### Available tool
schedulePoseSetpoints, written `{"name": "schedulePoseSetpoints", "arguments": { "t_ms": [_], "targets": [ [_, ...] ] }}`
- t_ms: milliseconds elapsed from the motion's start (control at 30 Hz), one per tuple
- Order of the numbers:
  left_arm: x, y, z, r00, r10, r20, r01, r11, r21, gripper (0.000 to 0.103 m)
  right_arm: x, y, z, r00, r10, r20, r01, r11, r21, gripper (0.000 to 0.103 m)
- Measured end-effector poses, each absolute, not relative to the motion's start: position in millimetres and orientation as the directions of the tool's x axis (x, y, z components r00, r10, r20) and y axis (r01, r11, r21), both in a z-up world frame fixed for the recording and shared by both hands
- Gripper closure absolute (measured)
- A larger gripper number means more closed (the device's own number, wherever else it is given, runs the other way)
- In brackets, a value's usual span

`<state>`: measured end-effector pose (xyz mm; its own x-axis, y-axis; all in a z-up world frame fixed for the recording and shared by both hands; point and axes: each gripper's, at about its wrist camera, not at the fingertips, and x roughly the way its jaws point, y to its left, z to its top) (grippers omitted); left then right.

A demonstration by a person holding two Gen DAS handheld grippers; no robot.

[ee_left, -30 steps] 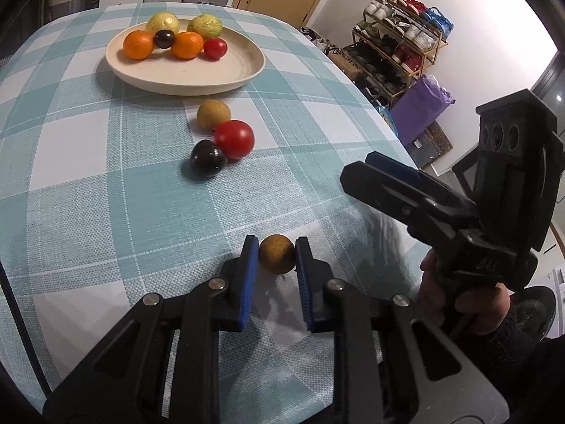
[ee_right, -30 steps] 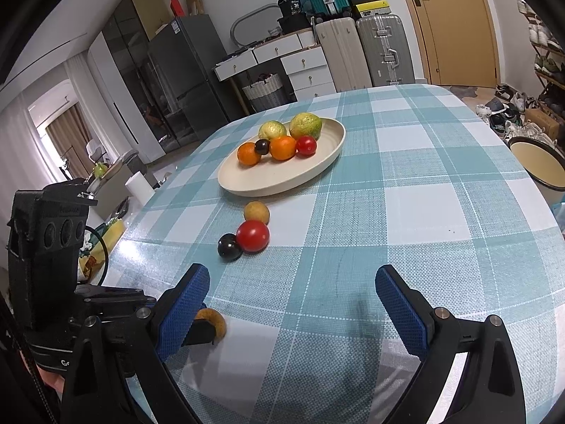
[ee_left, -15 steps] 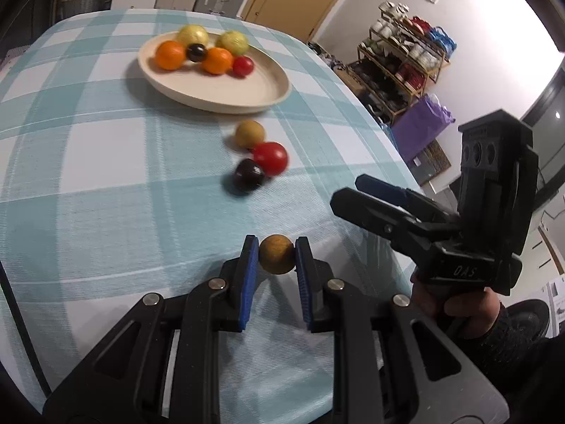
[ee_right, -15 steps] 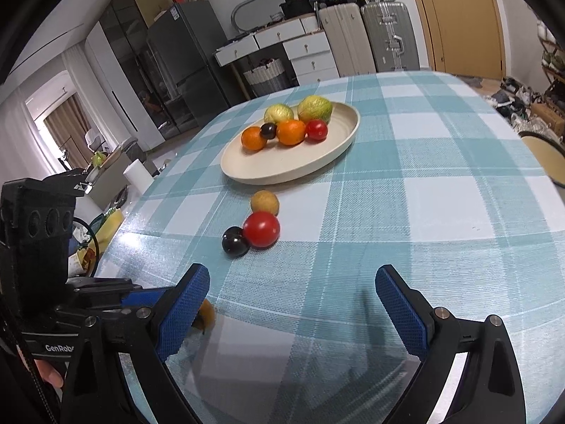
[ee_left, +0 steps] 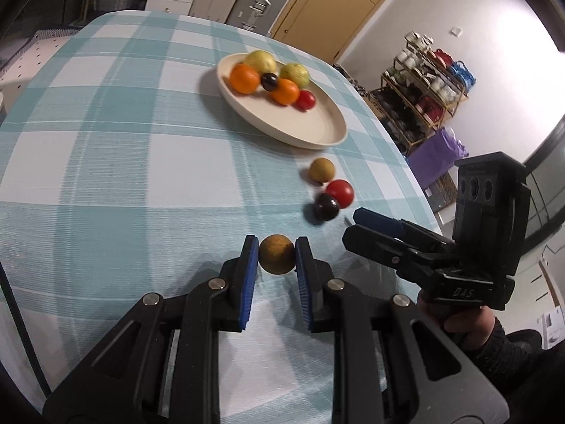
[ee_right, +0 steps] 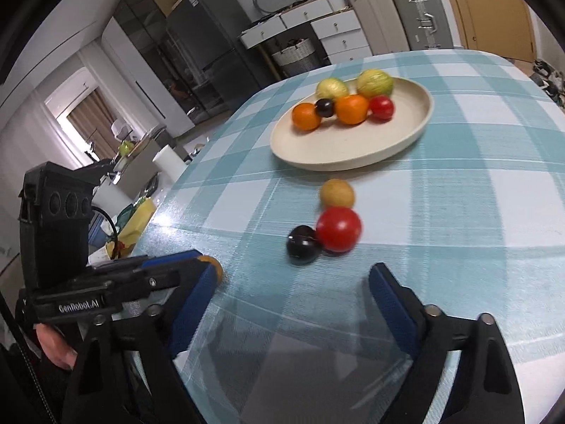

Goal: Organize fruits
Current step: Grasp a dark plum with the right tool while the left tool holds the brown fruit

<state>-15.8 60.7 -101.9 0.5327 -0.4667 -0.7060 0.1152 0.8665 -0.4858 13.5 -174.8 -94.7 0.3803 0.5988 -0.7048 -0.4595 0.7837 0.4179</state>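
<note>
The left tongs [ee_left: 277,254] were clamped on a small brown fruit [ee_left: 277,254], held just above the near part of the checked bench [ee_left: 141,176]. The right tongs [ee_right: 289,293] stood apart with nothing between them, their jaws having just been closing, near a dark plum [ee_right: 302,249], a red fruit [ee_right: 338,228] and a tan fruit [ee_right: 336,193] clustered together. Farther off, the cream plate [ee_right: 353,155] carried two oranges, two greenish fruits, a dark one and a red one.
</note>
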Motion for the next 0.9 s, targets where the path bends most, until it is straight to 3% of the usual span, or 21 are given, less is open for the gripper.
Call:
{"name": "schedulePoseSetpoints", "arguments": {
  "t_ms": [300,600,900],
  "targets": [
    [-18,79,-107,0.539,-0.482,-0.691,0.092,0.849,-0.521,0.085,21,-153,-98,0.375,0.579,-0.724,-0.475,0.791,0.387,0.028],
    [-18,85,-112,0.537,-0.491,-0.686,0.083,0.840,-0.536,0.085,21,-131,-99,0.436,0.498,-0.749,-0.496,0.828,0.262,0.036],
    [-16,85,-119,0.525,-0.491,-0.696,0.068,0.839,-0.541,0.085,30,-138,-104,0.471,0.434,-0.768,-0.425,0.875,0.234,0.065]
  ]
}}
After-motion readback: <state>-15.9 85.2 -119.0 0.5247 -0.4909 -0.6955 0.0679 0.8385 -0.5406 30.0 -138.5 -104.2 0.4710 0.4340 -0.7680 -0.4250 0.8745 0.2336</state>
